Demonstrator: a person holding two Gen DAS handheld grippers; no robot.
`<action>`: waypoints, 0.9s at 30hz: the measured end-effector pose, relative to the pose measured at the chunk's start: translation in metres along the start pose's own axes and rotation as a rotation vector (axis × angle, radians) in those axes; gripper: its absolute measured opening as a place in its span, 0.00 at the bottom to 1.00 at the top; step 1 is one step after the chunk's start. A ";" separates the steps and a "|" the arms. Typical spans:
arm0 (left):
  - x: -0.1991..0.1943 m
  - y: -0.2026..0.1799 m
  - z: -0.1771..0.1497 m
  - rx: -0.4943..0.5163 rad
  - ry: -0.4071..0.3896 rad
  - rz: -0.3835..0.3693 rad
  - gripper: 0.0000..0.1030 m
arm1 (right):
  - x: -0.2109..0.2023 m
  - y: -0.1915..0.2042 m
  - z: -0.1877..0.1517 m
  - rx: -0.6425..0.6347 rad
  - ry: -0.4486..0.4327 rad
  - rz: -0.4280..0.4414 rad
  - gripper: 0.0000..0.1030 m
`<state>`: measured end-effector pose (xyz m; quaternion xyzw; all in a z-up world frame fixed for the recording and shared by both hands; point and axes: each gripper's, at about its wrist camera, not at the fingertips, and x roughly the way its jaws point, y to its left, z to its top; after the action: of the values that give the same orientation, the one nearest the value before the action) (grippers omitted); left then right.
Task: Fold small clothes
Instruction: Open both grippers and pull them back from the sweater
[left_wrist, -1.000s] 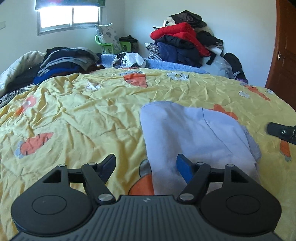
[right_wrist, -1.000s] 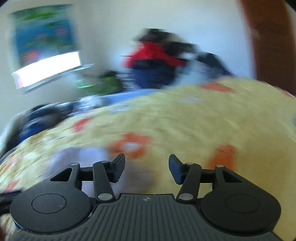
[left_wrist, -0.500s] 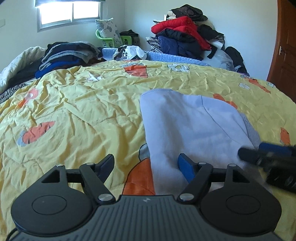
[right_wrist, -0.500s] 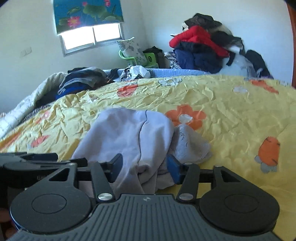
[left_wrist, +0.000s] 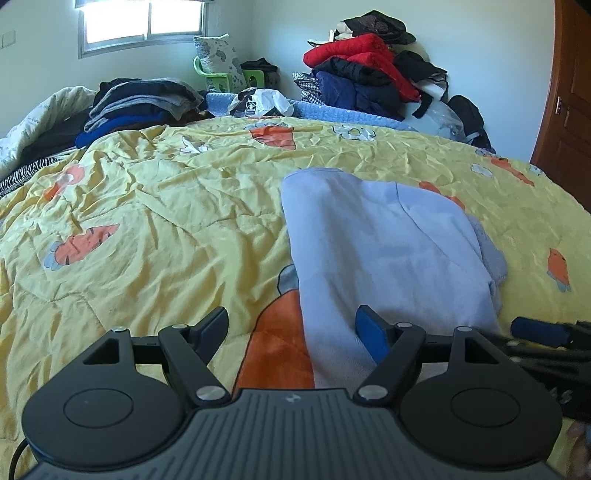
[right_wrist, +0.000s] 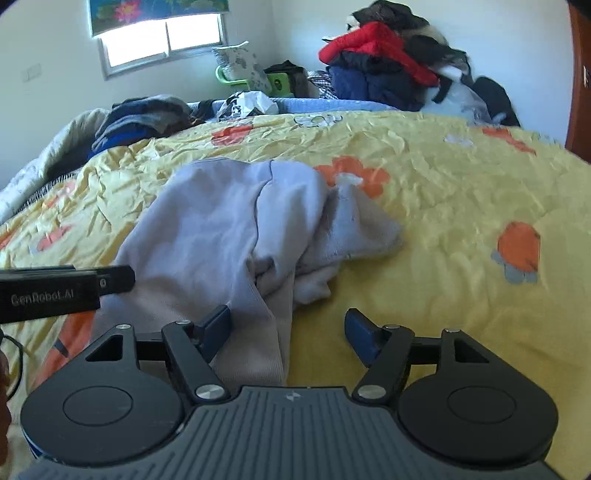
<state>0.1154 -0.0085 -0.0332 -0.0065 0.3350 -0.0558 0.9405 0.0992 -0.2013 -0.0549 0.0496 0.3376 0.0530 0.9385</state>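
Note:
A light lavender-grey garment (left_wrist: 384, 243) lies partly folded on the yellow carrot-print bedspread (left_wrist: 147, 229). In the right wrist view it (right_wrist: 229, 221) is bunched on its right side. My left gripper (left_wrist: 291, 328) is open, low over the garment's near left edge. My right gripper (right_wrist: 288, 328) is open, straddling the garment's near right edge. The right gripper shows at the right edge of the left wrist view (left_wrist: 543, 332). The left gripper shows at the left edge of the right wrist view (right_wrist: 66, 284).
Folded dark clothes (left_wrist: 140, 103) are stacked at the bed's far left. A heap of red, navy and black clothes (left_wrist: 369, 77) stands at the far right by the wall. A wooden door (left_wrist: 569, 92) is on the right. A green chair (left_wrist: 229, 74) sits under the window.
The right gripper has swung in from the right and come down at the garment's near right edge. The left gripper has lowered slightly toward the near left edge.

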 end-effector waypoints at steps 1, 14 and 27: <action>-0.001 0.000 -0.001 0.002 -0.001 0.001 0.73 | -0.004 0.000 -0.001 0.011 -0.006 0.005 0.70; -0.011 0.003 -0.011 -0.003 0.006 0.008 0.74 | -0.019 0.003 -0.010 0.012 -0.012 0.019 0.75; -0.016 0.006 -0.018 -0.014 0.013 0.010 0.74 | -0.027 0.004 -0.018 0.011 -0.011 0.019 0.76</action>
<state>0.0924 -0.0004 -0.0375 -0.0112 0.3414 -0.0486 0.9386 0.0667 -0.2003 -0.0511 0.0581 0.3322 0.0597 0.9395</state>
